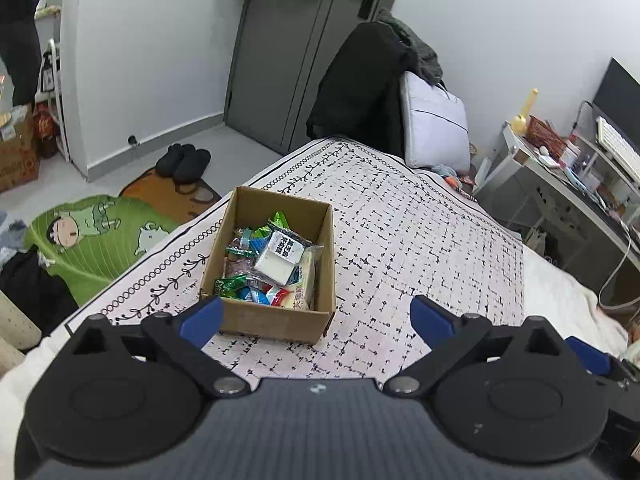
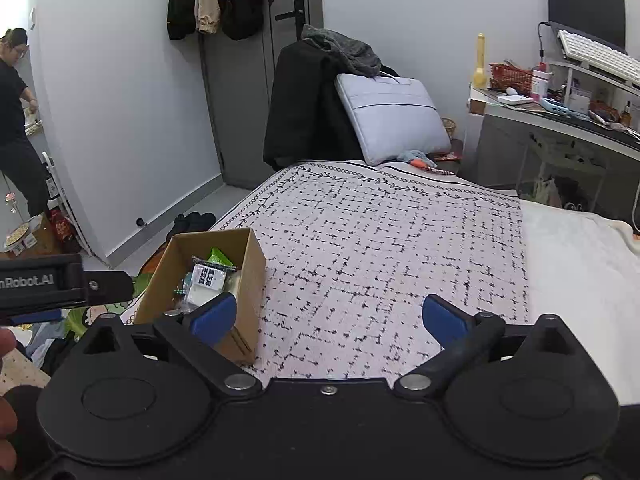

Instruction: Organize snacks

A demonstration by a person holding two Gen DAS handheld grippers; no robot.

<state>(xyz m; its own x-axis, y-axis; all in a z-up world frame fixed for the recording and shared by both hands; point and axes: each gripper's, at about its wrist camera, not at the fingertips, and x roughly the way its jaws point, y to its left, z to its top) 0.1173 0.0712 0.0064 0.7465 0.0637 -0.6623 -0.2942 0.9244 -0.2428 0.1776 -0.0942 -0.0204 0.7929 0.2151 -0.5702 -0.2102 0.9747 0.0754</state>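
Note:
A brown cardboard box [image 1: 276, 316] stands on the patterned bed cover [image 1: 400, 240], holding several wrapped snacks [image 1: 276, 258] in green, blue, white and yellow packets. My left gripper [image 1: 316, 318] hovers just in front of the box, open and empty, its left blue fingertip [image 1: 202, 318] by the box's near corner. In the right wrist view the same box [image 2: 250, 280] sits at the left with the snacks [image 2: 208, 280] inside. My right gripper [image 2: 330, 318] is open and empty over the cover [image 2: 380, 248], to the right of the box. Part of the left gripper's body [image 2: 44, 284] shows at the left edge.
A grey bag [image 2: 392, 116] and a dark coat [image 2: 304, 108] lean at the bed's far end. A cluttered desk [image 2: 560, 120] stands at the right. Slippers [image 1: 184, 162] and a green mat [image 1: 92, 240] lie on the floor at the left. A person [image 2: 12, 120] stands far left.

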